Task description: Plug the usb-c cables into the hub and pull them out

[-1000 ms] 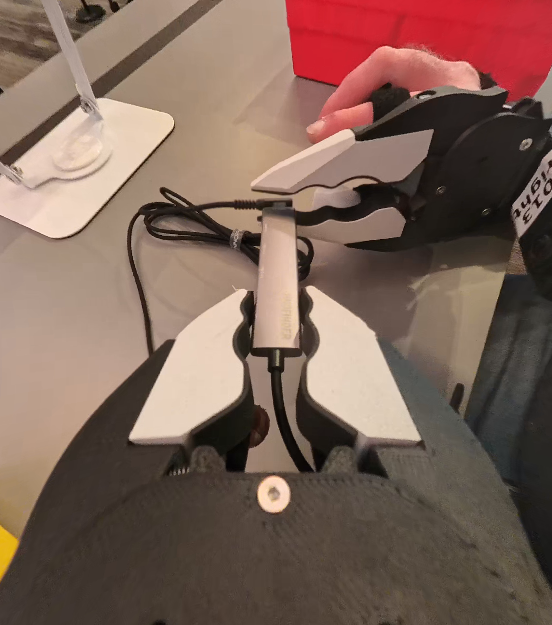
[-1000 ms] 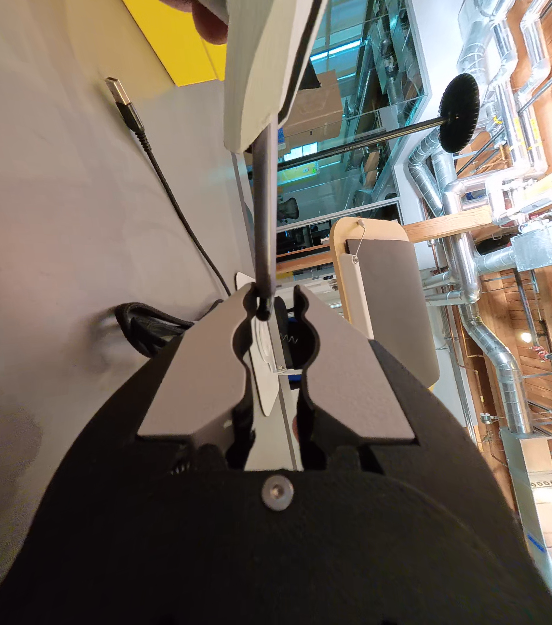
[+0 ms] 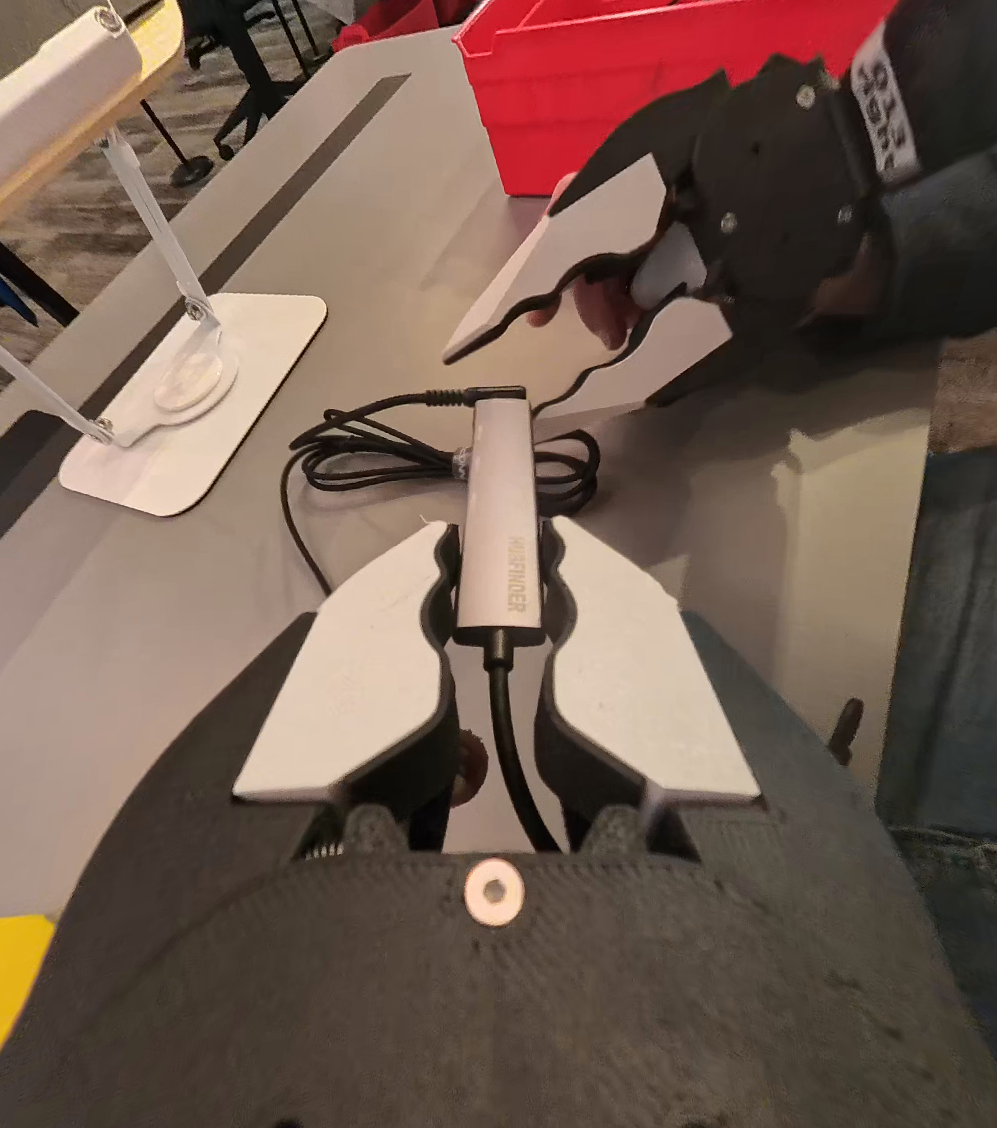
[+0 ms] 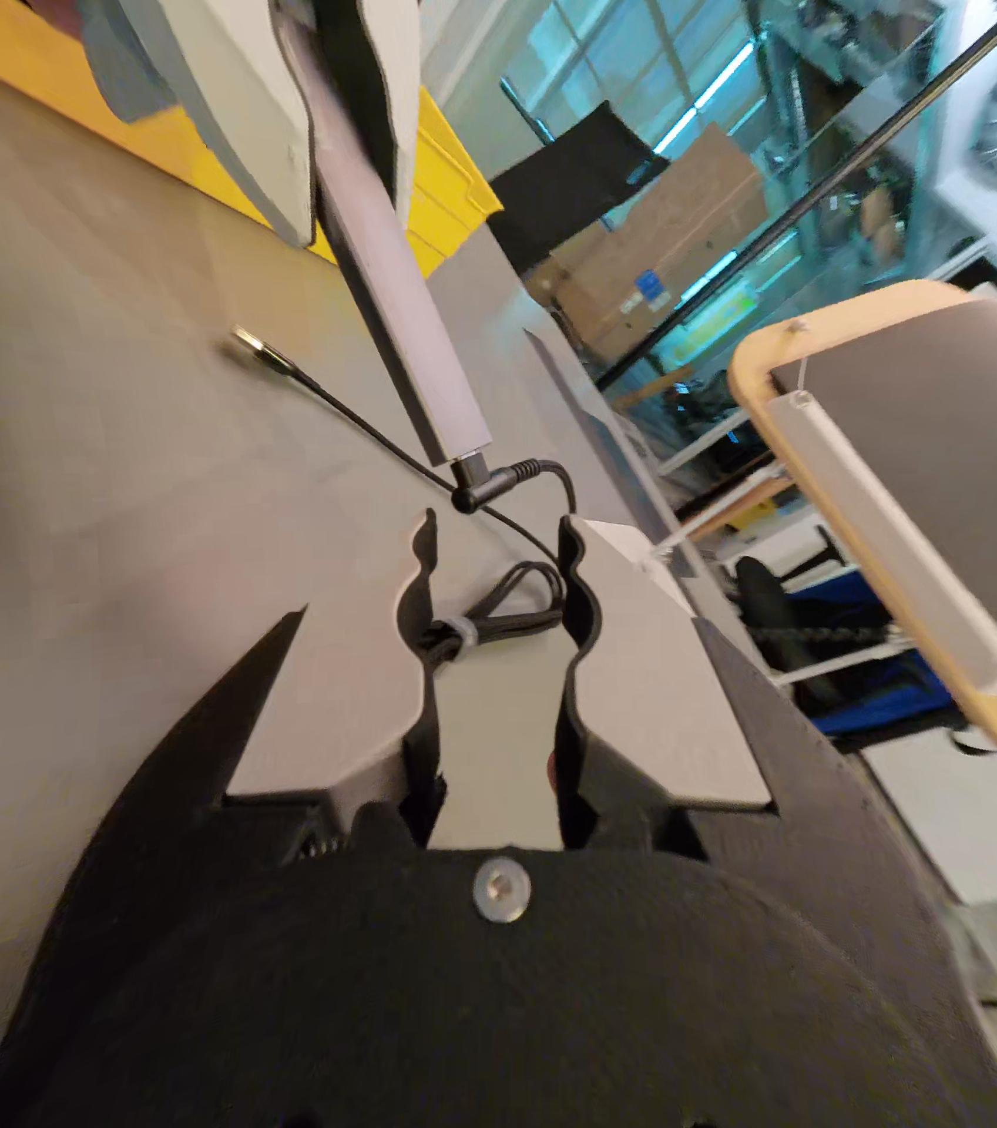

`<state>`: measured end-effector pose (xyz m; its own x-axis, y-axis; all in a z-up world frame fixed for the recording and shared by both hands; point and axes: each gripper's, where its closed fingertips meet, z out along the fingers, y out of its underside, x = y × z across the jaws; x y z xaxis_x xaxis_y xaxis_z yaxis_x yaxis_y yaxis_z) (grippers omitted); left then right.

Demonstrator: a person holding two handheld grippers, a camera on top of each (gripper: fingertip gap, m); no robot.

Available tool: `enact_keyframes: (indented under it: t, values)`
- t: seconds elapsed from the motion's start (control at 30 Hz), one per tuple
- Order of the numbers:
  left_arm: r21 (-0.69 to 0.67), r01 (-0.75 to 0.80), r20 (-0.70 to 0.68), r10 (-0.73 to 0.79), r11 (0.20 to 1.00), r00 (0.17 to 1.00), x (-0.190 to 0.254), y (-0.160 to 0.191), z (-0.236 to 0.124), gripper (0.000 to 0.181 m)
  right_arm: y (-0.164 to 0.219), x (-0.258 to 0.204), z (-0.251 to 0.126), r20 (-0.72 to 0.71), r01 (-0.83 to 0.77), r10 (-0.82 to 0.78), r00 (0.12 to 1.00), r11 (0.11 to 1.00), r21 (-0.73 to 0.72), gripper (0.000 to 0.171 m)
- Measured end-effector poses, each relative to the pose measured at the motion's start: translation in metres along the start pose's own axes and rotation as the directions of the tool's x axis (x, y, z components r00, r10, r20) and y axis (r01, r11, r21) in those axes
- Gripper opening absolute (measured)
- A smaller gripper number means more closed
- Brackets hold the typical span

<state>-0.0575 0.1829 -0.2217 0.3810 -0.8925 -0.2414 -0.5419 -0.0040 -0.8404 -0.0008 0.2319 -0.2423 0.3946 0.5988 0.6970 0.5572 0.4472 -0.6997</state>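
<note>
My left gripper [image 3: 499, 537] is shut on the grey USB hub [image 3: 499, 500] and holds it over the grey table. The hub's own black lead [image 3: 511, 732] runs back between my fingers. A black right-angle USB-C plug [image 3: 496, 392] sits in the hub's far end; its cable bundle [image 3: 398, 464] lies coiled on the table. My right gripper [image 4: 499, 531] is open and empty, a short way off the plug [image 4: 486, 485]; it also shows in the left wrist view [image 3: 520, 384]. The hub [image 4: 398, 317] and the left gripper's fingers [image 4: 251, 122] show in the right wrist view.
A white stand base [image 3: 190, 397] with thin white arms stands at the left. A red bin [image 3: 575, 104] is at the back right, a yellow bin [image 4: 441, 183] on my left side. The cable's other plug [image 4: 254, 351] lies loose on the table. Table edge [image 3: 911, 549] runs at the right.
My right gripper has let go of the plug, opened wider and pulled back and up. The plug stays in the hub. My left gripper still holds the hub.
</note>
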Motion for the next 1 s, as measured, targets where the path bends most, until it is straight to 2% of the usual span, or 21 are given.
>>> enact_keyframes:
  t: [0.07,0.2,0.3,0.4,0.57,0.87,1.0]
  values:
    - [-0.019,-0.059,-0.001,0.059,0.998,0.998,0.000,0.003,-0.001,0.025,-0.003,-0.004,-0.001,0.043,-0.027,0.026,0.999,0.999,0.022,0.048]
    - [-0.069,-0.177,0.005,0.178,0.982,0.984,0.003,0.006,-0.001,0.025,-0.010,-0.015,-0.001,0.092,0.071,-0.074,0.993,0.997,0.040,0.064]
    - [-0.098,-0.278,0.003,0.279,0.956,0.960,0.008,0.005,-0.001,0.025,-0.016,-0.024,0.002,0.138,0.112,-0.118,0.983,0.992,0.052,0.069]
    - [-0.145,-0.387,0.001,0.392,0.911,0.920,0.013,0.006,0.000,0.025,-0.018,-0.027,0.004,0.172,0.150,-0.158,0.972,0.987,0.059,0.058]
    - [-0.164,-0.485,0.009,0.493,0.859,0.870,0.019,0.003,0.002,0.025,-0.010,-0.035,0.008,0.253,0.198,-0.200,0.946,0.980,0.034,0.032]
    - [-0.196,-0.565,0.011,0.578,0.801,0.816,0.022,0.007,0.003,0.025,-0.003,-0.043,0.010,0.270,0.234,-0.231,0.935,0.972,0.019,0.030]
    - [-0.227,-0.626,0.013,0.645,0.746,0.764,0.022,0.009,0.003,0.025,-0.003,-0.048,0.008,0.311,0.193,-0.191,0.931,0.981,0.025,0.036]
